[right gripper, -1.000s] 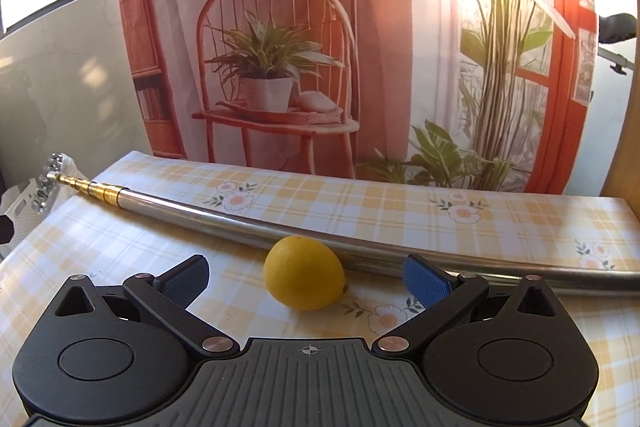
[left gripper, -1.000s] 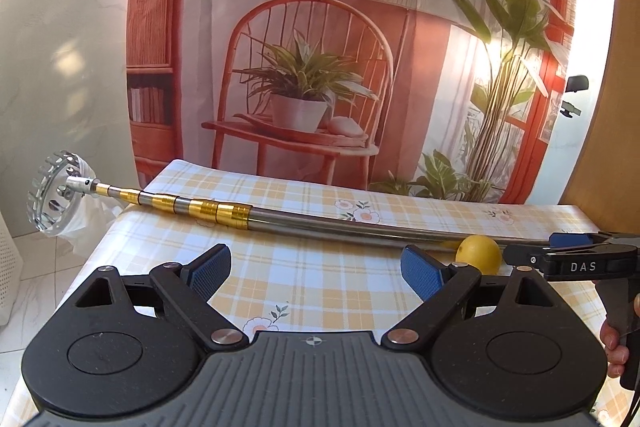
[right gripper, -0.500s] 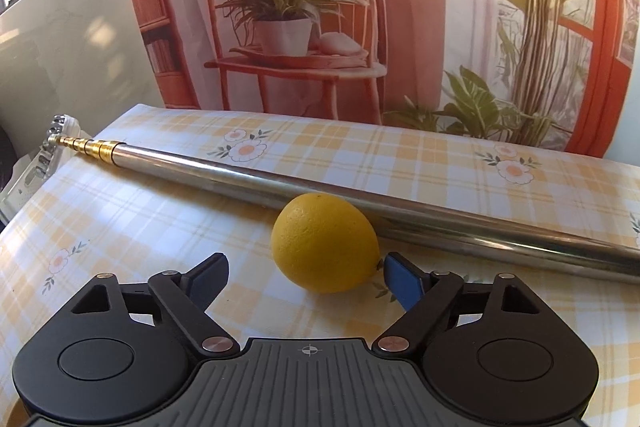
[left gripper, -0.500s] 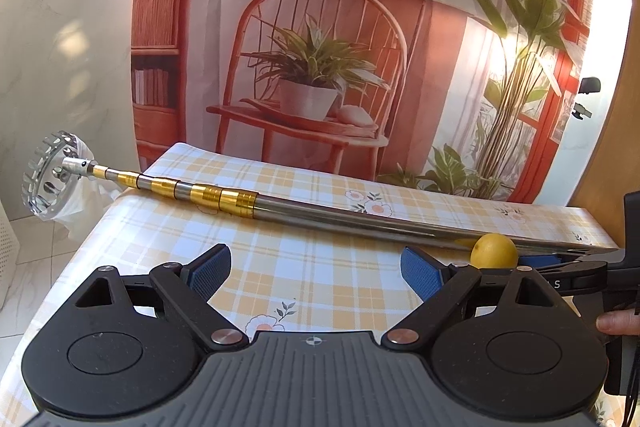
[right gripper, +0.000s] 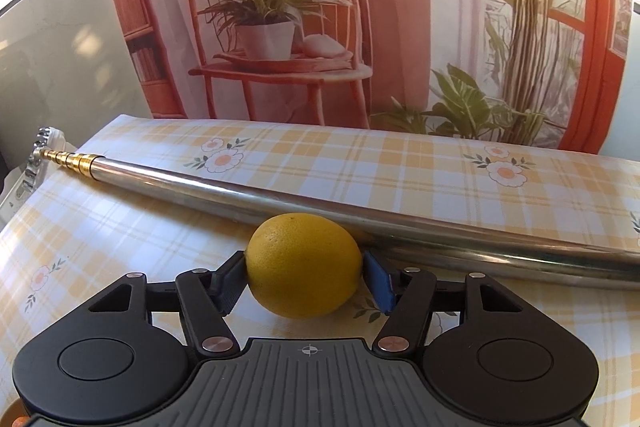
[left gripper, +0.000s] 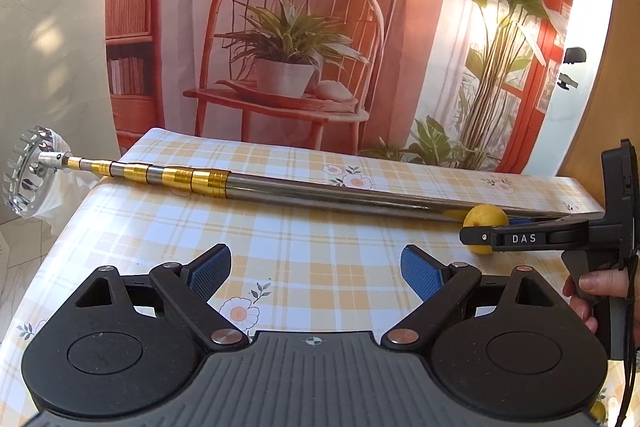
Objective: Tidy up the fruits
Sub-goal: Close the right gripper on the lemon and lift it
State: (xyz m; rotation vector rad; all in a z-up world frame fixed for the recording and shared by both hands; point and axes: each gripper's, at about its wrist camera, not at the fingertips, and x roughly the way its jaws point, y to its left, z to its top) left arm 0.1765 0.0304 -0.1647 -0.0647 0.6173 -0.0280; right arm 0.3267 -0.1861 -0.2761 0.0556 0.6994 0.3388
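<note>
You are working over a table under a yellow-and-white plaid tablecloth [right gripper: 360, 163] printed with small flowers, and behind it hangs a backdrop [left gripper: 320, 27] picturing a red chair, a potted plant and a lamp. A long telescopic pole [right gripper: 280, 203] lies across the cloth, steel along most of its length with gold collars toward its far left end, where a toothed ring head [left gripper: 28, 167] overhangs the table's left edge. The lemon [right gripper: 303, 265] sits on the cloth just on your side of the pole, near the pole's thick right end; whether it touches the pole cannot be told. Your right gripper [right gripper: 304, 279] is level and low over the cloth, its two blue-padded fingers [right gripper: 378, 281] pressed against the lemon's left and right flanks, pinching it. From the left wrist view the same gripper reaches in from the right toward the lemon [left gripper: 486, 223], with your hand [left gripper: 596, 291] wrapped on its handle. Your left gripper [left gripper: 316, 273] hovers over the cloth on your side of the pole, well to the left of the lemon, fingers spread wide and holding nothing. Between the pole and both grippers the cloth is open; the table's left edge drops away beyond the gold collars, and beyond the pole only a strip of cloth remains before the backdrop.
</note>
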